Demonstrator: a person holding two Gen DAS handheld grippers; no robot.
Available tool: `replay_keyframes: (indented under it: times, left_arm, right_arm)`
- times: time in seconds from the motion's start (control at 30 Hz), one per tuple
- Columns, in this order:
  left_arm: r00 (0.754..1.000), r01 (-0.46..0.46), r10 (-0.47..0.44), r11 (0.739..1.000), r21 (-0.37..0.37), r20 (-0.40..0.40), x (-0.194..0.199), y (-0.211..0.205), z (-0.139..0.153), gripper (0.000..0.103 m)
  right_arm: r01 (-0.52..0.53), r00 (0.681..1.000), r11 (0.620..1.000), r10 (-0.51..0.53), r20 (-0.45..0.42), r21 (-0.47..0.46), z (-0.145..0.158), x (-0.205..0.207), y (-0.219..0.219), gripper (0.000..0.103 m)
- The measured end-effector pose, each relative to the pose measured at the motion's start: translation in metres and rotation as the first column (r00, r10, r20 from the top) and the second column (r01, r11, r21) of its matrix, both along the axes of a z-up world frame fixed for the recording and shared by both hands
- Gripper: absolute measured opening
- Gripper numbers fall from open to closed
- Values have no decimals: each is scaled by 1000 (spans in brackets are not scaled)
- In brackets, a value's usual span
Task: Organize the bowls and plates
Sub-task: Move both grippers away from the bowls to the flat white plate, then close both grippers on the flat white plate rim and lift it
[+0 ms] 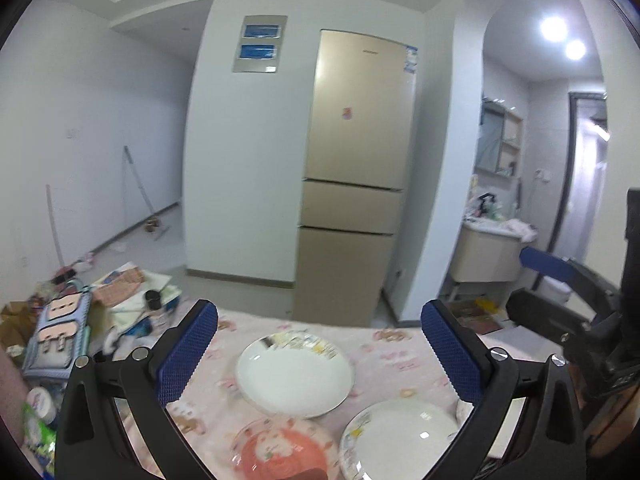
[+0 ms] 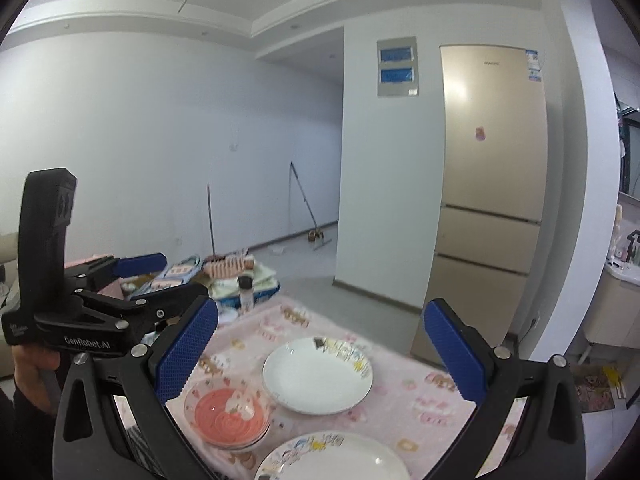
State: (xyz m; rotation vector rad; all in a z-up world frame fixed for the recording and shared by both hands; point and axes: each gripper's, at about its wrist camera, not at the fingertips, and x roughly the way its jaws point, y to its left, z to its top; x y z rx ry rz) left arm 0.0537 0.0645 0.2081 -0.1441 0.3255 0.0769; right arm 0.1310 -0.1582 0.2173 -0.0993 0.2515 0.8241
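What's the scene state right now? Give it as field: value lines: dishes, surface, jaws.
surface: table with pink patterned cloth
far dish: white plate, patterned rim, empty
near dish: second white plate, partly cut off by the frame edge
bowl: clear glass bowl with pink-orange inside, left of the plates, on the cloth
stacking: none, all three dishes lie apart
left gripper: jaws wide open, nothing between them
right gripper: jaws wide open, empty, above the dishes
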Motion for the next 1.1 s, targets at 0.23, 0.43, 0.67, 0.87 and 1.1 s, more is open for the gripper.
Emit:
replay_keyframes:
  times: [0.23,0.43,0.67,0.87,1.1]
  left_arm:
    - [1000,13,-13,999,30,11,47,13,16,103]
    - [999,24,-21,998,54,-46,95,23,0,103]
    - [986,30,-23,999,39,-166,134,42,-52,103]
    - [963,21,-26,1000,-22,-270,168,75,-101,103]
    - [927,-38,-7,993,-113,-376,185,122,-146,103]
  right_arm:
    - [38,998,998,-34,-60,53,-2,41,-6,103]
    - [59,994,996,-52,-100,69,-12,70,8,103]
    - [58,985,994,-41,-169,97,-48,98,17,103]
    - [82,959,995,-65,-277,50,-94,128,28,103]
    - [110,910,994,-89,-406,28,-138,158,33,103]
